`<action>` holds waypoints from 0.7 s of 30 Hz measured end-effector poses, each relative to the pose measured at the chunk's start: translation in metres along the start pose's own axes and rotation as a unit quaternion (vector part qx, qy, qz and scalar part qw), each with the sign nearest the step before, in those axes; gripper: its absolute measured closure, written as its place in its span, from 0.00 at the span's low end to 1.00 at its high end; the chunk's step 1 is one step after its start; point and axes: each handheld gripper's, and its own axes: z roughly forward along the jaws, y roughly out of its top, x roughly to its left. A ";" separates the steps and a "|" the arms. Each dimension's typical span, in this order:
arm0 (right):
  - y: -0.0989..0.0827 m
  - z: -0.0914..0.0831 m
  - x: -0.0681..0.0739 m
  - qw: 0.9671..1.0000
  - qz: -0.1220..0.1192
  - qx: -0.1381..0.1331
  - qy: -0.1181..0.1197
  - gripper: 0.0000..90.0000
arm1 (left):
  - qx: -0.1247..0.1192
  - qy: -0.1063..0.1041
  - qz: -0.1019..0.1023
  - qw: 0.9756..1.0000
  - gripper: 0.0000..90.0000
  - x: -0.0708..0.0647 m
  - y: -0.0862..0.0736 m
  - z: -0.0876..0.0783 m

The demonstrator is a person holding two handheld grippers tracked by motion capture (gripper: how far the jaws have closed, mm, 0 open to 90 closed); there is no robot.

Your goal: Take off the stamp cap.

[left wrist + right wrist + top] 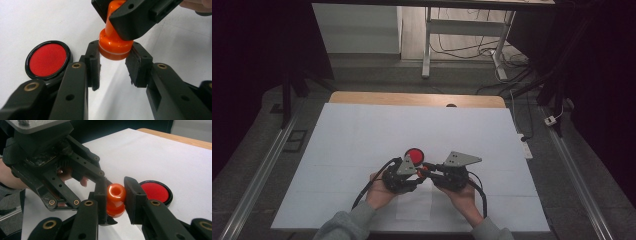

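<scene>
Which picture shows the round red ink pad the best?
The left gripper view: the red ink pad lies close and whole on the white table, black rim plain. In the right gripper view a finger covers its near edge. In the high view it is a small red dot.

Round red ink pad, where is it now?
The round red ink pad in its black rim lies on the white table, just beyond the left hand-held gripper.

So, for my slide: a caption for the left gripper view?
Both tongs grip an orange stamp at opposite ends, beside an open red ink pad on white paper.
</scene>
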 end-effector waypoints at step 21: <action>0.000 0.001 0.001 1.000 0.002 0.002 -0.003 0.81 | -0.003 0.011 0.012 1.000 0.73 -0.001 -0.002 0.000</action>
